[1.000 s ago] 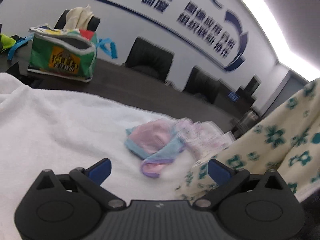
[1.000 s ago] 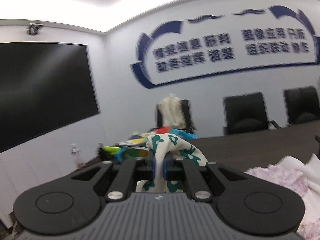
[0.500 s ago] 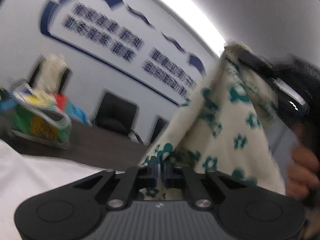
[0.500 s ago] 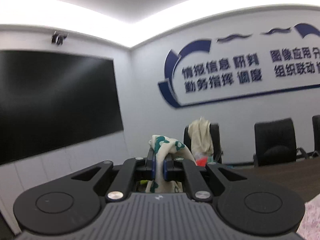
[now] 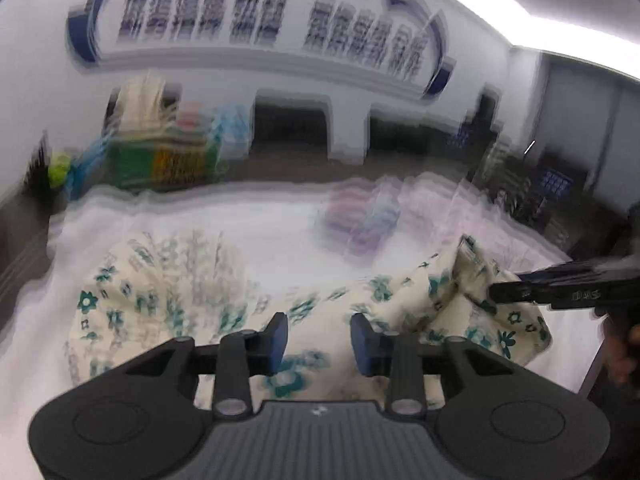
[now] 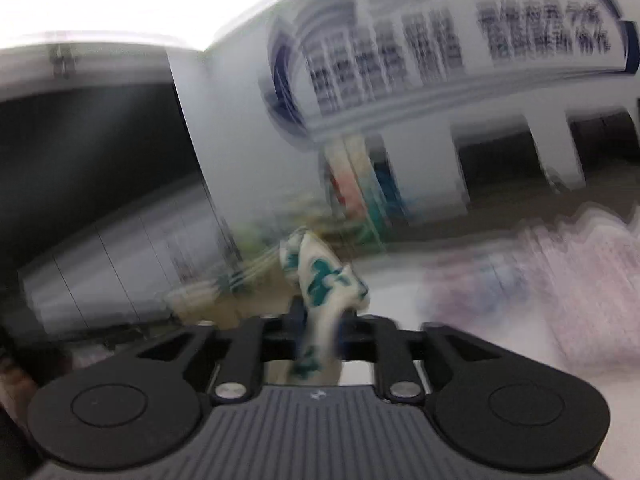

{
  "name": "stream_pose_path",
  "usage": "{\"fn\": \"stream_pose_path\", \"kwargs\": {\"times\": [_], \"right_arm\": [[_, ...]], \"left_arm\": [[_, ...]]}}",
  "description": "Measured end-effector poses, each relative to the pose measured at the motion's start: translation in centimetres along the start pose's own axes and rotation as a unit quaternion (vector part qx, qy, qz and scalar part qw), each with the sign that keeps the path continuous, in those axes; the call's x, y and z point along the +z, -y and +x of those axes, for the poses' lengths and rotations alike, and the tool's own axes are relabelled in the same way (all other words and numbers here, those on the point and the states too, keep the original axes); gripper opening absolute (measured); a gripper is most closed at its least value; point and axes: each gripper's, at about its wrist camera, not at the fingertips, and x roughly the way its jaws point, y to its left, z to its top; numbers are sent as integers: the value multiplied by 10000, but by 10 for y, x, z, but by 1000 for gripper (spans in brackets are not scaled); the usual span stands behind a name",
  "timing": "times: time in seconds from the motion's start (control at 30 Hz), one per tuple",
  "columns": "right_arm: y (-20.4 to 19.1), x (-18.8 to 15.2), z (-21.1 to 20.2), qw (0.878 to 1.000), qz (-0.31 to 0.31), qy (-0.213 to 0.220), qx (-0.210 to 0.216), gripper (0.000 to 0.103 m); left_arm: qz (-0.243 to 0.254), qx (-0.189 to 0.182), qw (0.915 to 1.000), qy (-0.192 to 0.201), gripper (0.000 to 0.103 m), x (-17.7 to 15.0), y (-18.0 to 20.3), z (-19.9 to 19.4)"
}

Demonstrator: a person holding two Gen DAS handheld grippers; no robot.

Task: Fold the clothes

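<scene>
A cream cloth with teal flowers [image 5: 168, 300] lies spread and rumpled across a white towel [image 5: 240, 220]. My left gripper [image 5: 319, 336] hovers just above its near edge; its jaws are opening, a clear gap shows between them and no pad presses on fabric. At the right, my right gripper [image 5: 496, 292] reaches in at a raised corner of the cloth. In the right wrist view a bunch of that cloth [image 6: 320, 276] still stands between the fingers of my right gripper [image 6: 323, 320], whose jaws are opening. Both views are heavily blurred.
Folded pink and blue garments [image 5: 360, 216] and a pale pink cloth [image 6: 560, 272] lie further back on the towel. A green bag [image 5: 160, 160] stands on the dark table at the back left, with black chairs [image 5: 292, 128] behind. A person's hand [image 5: 624, 344] is at the right edge.
Both grippers dropped from head height to the towel with the flowered cloth, which now lies spread. The left jaws closed on the cloth half a second ago and have parted; the right jaws have widened.
</scene>
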Motion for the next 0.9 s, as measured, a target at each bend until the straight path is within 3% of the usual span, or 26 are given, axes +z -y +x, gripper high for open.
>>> {"fn": "stream_pose_path", "kwargs": {"times": [0.03,0.1,0.13,0.17,0.23,0.33,0.4,0.43,0.5,0.57,0.63,0.7,0.73,0.77,0.8,0.83,0.9], "right_arm": [[6,-26,16,9988,-65,-444,-180,34],[17,-64,24,9963,-133,-721,-444,36],[21,-74,21,9964,-122,-657,-523,41],[22,-78,13,9972,-72,-490,-562,52],[24,-86,-1,9980,-4,-175,-613,63],[12,-84,-10,9977,-407,-97,-525,64],[-6,-84,-6,9943,-939,-101,-498,75],[-13,-83,-4,9913,-1193,-97,-549,84],[-18,-85,2,9851,-1476,-126,-874,83],[-9,-87,17,9848,-1305,-313,-1103,79],[2,-90,30,9886,-1026,-550,-955,72],[10,-95,40,9905,-837,-753,-794,57],[12,-97,45,9903,-791,-828,-789,40],[14,-98,49,9907,-722,-878,-752,25],[16,-99,51,9917,-628,-898,-679,18],[19,-98,51,9931,-479,-926,-533,10],[25,-91,45,9961,13,-876,53,8]], "left_arm": [[-74,106,9994,-314,31,-24,-4,12],[-253,157,9990,-341,38,-51,-11,8],[-347,159,9989,-282,42,-63,-15,4],[-430,158,9987,-227,52,-73,-19,-1],[-243,58,9995,-216,58,-74,-9,-14],[44,-99,9997,-203,65,-76,6,-34],[487,-416,9977,-233,70,-79,36,-27],[693,-540,9959,-223,72,-80,50,-23],[963,-493,9937,-301,74,-88,75,-12],[1168,-405,9917,-357,74,-94,95,2],[1318,-321,9899,-407,74,-98,110,15],[1428,-45,9886,-480,71,-102,118,24],[1485,60,9877,-490,66,-104,118,26],[1484,105,9878,-467,54,-106,116,27],[1421,105,9889,-410,29,-106,112,28],[1334,128,9904,-337,12,-102,106,25],[1076,139,9941,-75,8,-92,92,13]]}}
